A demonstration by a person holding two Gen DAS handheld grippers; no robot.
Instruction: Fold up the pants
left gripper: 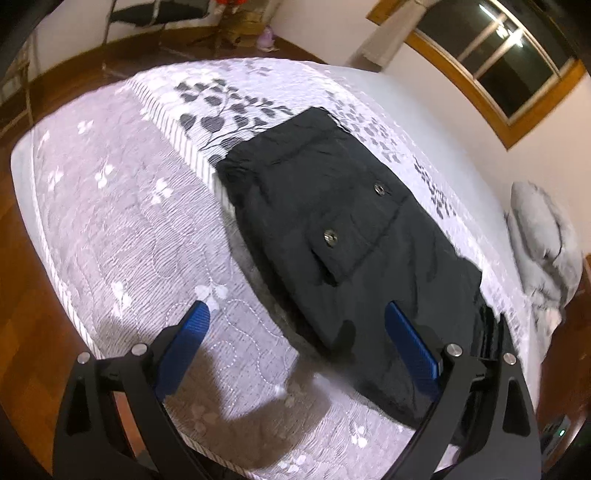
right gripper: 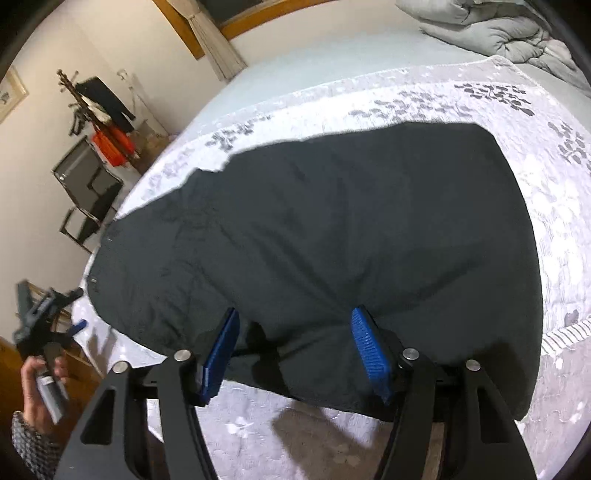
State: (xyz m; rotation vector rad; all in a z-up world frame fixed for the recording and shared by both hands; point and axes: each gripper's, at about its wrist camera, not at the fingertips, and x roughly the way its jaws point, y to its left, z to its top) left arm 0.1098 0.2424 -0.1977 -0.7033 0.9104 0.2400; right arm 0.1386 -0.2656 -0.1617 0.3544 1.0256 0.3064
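Observation:
Black pants [left gripper: 332, 206] lie folded lengthwise on the quilted bed [left gripper: 129, 221], a buttoned pocket flap facing up. My left gripper [left gripper: 297, 308] hovers open over the near end of the pants, its left finger above bare quilt and its right finger above the dark cloth. In the right wrist view the pants [right gripper: 332, 221] spread as a wide dark sheet. My right gripper [right gripper: 294, 314] stands open just above their near edge, and the finger shadows fall on the cloth. Nothing is pinched in either one. A hand [right gripper: 40, 387] holds the left gripper [right gripper: 48, 325] at the bed's left edge.
A crumpled grey duvet [right gripper: 498, 29] lies at the far end of the bed. Wooden floor [left gripper: 22, 295] runs round the bed. A chair [right gripper: 88, 192] and a coat stand [right gripper: 99, 107] are by the wall. A window [left gripper: 498, 55] is behind.

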